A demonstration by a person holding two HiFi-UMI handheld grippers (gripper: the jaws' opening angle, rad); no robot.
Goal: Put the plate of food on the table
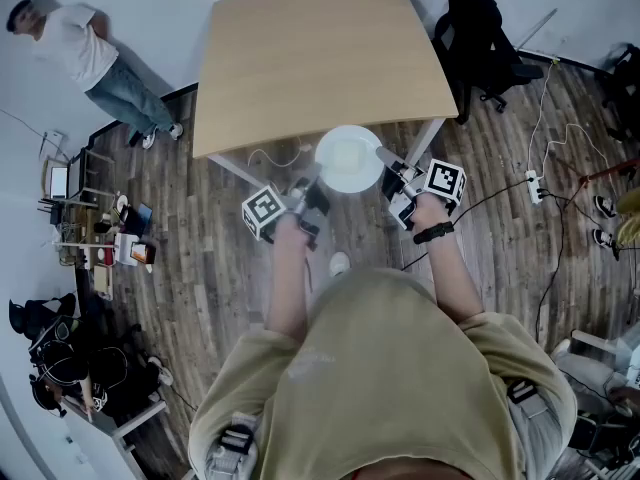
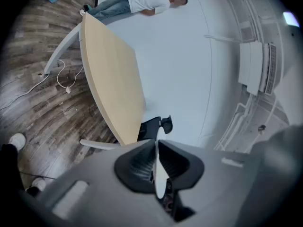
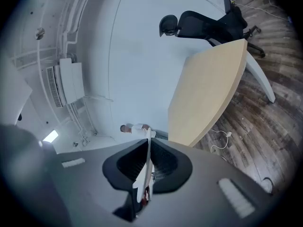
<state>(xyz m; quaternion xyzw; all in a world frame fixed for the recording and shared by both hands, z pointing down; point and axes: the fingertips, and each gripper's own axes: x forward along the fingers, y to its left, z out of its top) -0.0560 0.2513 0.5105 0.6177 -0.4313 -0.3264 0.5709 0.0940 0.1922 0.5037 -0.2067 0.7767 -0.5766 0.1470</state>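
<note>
The wooden counter [image 1: 320, 58] is bare, so the task is not finished. The white plate [image 1: 348, 158] is at the near edge of the counter. Only its far rim reaches over the wood, and the larger part is on my side, above the floor [image 1: 200, 268]. I judge that the plate is in the air and not resting on anything. I cannot make out the food on it from the head view.

What is left, as I see it: to bring the plate further over the counter, lower it until it sits flat, and then release both sides.

I carry the plate with 2 grips. My left hand-held gripper [image 1: 312, 183] has the left rim of the plate, and my right hand-held gripper [image 1: 385, 158] has the right rim. In each gripper view the jaws are almost together, with only the thin white edge of the plate pinched between the ribbed pads. Both point level, toward each other across the plate.
</note>
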